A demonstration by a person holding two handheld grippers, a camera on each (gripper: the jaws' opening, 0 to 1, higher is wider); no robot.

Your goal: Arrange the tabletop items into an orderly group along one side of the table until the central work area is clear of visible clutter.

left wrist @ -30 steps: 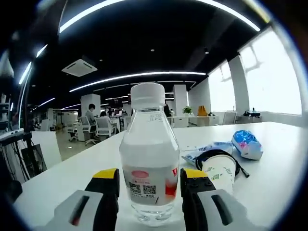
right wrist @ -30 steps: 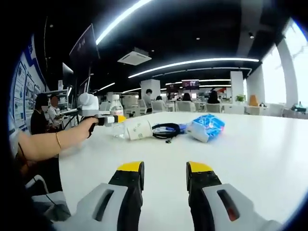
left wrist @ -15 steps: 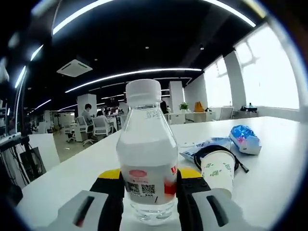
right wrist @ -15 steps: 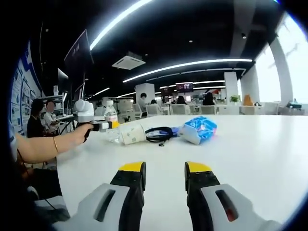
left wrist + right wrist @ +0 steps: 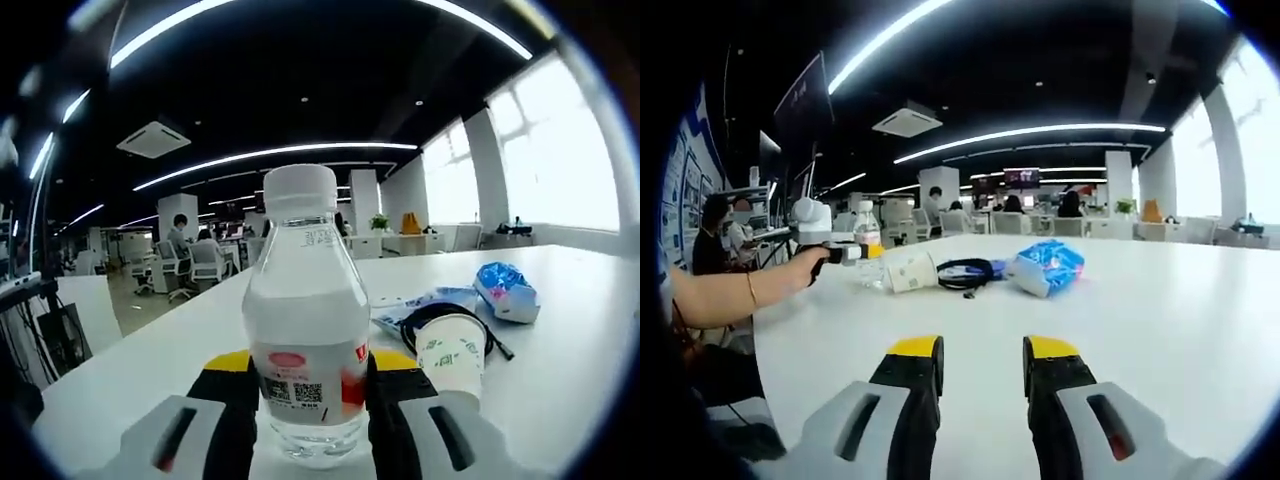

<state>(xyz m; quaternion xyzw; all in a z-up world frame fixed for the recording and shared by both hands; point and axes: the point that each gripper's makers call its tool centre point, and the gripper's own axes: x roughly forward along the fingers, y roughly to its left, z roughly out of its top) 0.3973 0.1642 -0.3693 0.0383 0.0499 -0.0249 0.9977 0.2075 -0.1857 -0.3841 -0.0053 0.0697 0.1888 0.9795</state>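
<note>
Between the left gripper's (image 5: 305,385) jaws stands the bottle (image 5: 305,320), clamped, beside the cup (image 5: 452,350) on the worktop (image 5: 1120,300). Right gripper (image 5: 980,365) hangs open, empty. Likely next: shift the bottle edgeward, kept upright.

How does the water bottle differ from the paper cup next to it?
The water bottle stands upright on the table; the paper cup lies on its side, as the right gripper view shows. The bottle is clear plastic with a white cap and red label; the cup is opaque white with green print. The left gripper is shut on the bottle; the cup lies free. Both rest on the white table.
</note>
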